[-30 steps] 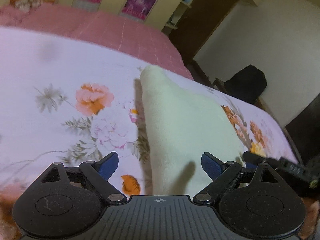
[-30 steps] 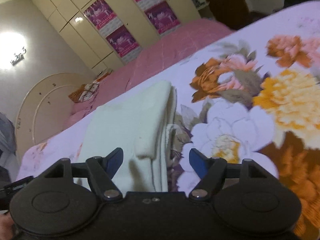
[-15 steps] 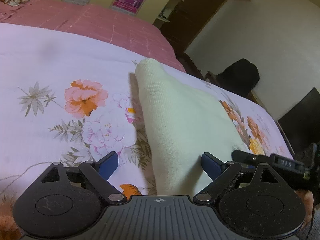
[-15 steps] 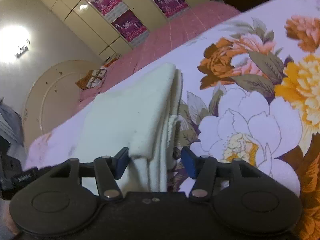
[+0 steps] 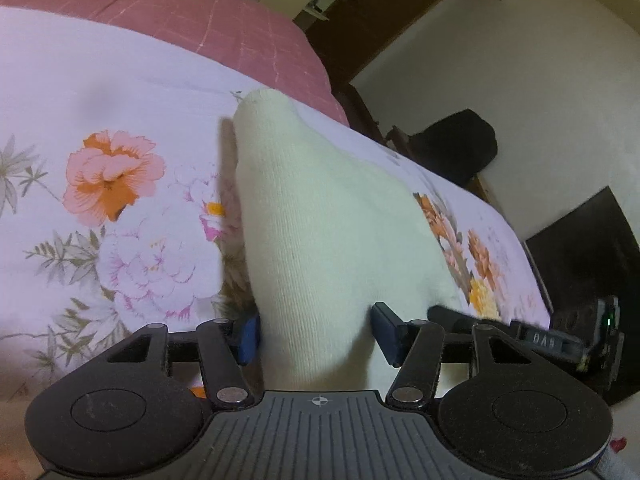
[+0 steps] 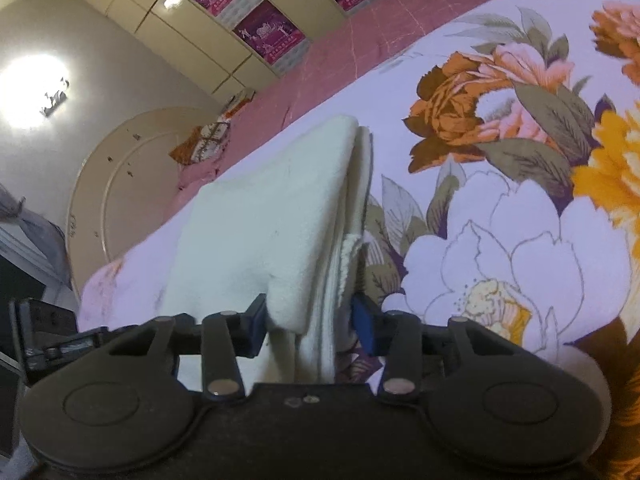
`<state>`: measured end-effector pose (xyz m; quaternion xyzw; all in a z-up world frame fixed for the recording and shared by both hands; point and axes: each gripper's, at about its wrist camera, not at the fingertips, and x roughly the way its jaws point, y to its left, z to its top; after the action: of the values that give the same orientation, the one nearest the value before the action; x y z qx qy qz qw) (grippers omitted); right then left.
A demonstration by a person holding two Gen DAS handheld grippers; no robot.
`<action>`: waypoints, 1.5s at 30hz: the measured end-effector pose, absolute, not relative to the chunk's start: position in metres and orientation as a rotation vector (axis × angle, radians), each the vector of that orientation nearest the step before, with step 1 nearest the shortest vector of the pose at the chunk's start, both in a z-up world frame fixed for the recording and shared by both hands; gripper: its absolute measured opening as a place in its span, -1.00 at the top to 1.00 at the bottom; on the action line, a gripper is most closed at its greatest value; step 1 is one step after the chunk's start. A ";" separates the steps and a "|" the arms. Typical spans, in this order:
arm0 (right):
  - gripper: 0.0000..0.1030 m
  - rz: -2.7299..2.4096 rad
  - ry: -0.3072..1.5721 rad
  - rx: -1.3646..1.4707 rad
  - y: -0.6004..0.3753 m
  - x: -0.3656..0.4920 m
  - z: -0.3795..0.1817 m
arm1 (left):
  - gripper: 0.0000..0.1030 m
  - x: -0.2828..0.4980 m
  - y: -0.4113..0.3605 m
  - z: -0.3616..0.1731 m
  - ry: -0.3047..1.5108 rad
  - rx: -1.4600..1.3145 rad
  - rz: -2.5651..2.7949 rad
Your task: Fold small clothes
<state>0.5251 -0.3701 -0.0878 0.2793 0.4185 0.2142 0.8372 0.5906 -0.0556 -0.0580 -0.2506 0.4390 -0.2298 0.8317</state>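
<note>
A cream knitted garment (image 5: pixel 320 216) lies folded on the floral bedsheet (image 5: pixel 120 200). My left gripper (image 5: pixel 316 336) has its blue pads closing around the garment's near corner, with cloth filling the gap between them. My right gripper (image 6: pixel 310 322) is shut on the other near corner of the garment (image 6: pixel 272 216), where several folded layers are pinched between its pads. The right gripper's body (image 5: pixel 536 338) shows at the right edge of the left wrist view.
A pink quilt (image 5: pixel 160 4) covers the far part of the bed. A dark chair (image 5: pixel 456 148) and dark furniture (image 5: pixel 580 264) stand beside the bed at right. A wardrobe with purple posters (image 6: pixel 276 32) and a round headboard (image 6: pixel 128 184) lie beyond.
Both grippers have moved onto the garment's near edge and narrowed their jaws; the right one has closed on the folded layers, the left one has closed in on its corner.
</note>
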 end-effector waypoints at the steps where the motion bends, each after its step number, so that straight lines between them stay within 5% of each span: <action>1: 0.20 0.451 0.884 0.586 -0.369 0.527 -0.088 | 0.02 0.590 -0.059 -0.056 0.928 -0.512 -0.476; 8: 0.49 0.362 0.806 0.319 -0.329 0.509 -0.062 | 0.32 0.576 -0.107 -0.019 0.850 -0.161 -0.384; 25: 0.50 0.413 0.706 0.212 -0.254 0.468 -0.001 | 0.34 0.505 -0.030 0.052 0.760 -0.092 -0.318; 45: 0.50 0.570 0.769 0.109 -0.071 0.432 -0.034 | 0.30 0.444 0.115 -0.008 0.842 -0.143 -0.103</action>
<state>0.4320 -0.0708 -0.0345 0.0523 0.3696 0.2742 0.8863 0.4439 0.1149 -0.0078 -0.0691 0.4082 -0.0498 0.9089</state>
